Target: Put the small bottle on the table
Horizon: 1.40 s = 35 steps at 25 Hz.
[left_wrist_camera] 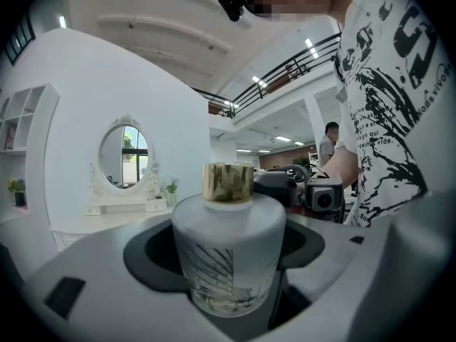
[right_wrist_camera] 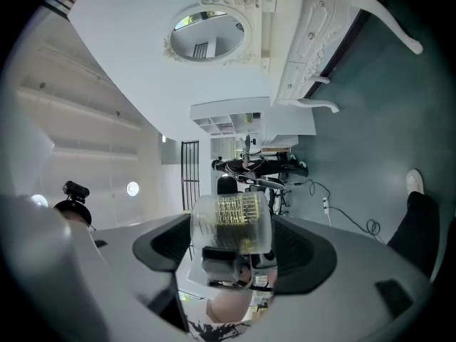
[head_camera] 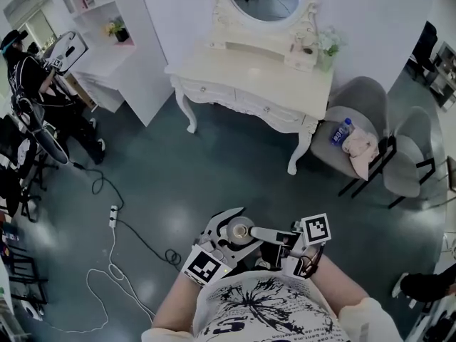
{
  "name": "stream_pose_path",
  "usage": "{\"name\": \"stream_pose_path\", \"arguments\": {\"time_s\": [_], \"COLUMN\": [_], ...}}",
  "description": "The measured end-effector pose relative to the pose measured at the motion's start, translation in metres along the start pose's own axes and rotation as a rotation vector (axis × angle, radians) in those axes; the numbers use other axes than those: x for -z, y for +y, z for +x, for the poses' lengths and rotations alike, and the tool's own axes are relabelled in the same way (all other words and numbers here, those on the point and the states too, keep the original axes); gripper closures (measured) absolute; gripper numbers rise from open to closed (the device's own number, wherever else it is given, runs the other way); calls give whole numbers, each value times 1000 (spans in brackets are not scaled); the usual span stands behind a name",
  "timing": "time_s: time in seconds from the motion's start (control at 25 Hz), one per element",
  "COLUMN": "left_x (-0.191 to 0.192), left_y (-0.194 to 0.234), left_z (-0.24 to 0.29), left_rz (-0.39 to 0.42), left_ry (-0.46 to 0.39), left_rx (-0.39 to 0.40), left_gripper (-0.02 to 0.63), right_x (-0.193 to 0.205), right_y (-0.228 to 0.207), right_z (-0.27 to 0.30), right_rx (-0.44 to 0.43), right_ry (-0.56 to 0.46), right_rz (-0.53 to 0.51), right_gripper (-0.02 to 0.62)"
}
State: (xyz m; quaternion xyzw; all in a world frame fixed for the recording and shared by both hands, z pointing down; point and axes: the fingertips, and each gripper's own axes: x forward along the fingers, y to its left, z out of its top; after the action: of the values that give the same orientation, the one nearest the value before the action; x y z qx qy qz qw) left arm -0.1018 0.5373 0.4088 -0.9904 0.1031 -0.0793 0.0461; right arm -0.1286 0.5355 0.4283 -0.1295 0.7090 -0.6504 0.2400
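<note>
The small bottle (left_wrist_camera: 228, 251) — long axis upright, cap up — is clamped in the left gripper (head_camera: 231, 230); the right gripper (right_wrist_camera: 231, 251) also grips it. The table (head_camera: 239, 66) front edge lies well ahead of both.

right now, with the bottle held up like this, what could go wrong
The small bottle sits between the jaws of both the left gripper and the right gripper, high over the floor; a mistimed release could drop it.
The dressing table is across the room, and a cable lies on the floor near the person: a possible trip.
</note>
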Motion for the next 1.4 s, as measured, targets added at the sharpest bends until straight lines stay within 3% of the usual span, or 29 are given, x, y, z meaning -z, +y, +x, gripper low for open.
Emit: {"name": "stream_pose_path", "arguments": {"time_s": [0.32,0.56,0.96,1.4], "left_x": [21,19,29,40], "left_y": [37,103,229,321], "left_z": [8,13,-3,23], "left_rz": [-4,-5,35,24], "left_ry": [24,-7,16,22], "left_rx": [30,43,103,99], "left_gripper": [253,253,253,253], "right_x": [-32,-85,-169,-253], "right_y": [-20,-24,-36,-52], "right_z": [19,60,156,200], "right_rx": [6,10,-14,-21], "right_ry": [-30,-59,-101,-87], "right_rz": [17,1,-21,-3], "right_gripper": [230,230,230,230]}}
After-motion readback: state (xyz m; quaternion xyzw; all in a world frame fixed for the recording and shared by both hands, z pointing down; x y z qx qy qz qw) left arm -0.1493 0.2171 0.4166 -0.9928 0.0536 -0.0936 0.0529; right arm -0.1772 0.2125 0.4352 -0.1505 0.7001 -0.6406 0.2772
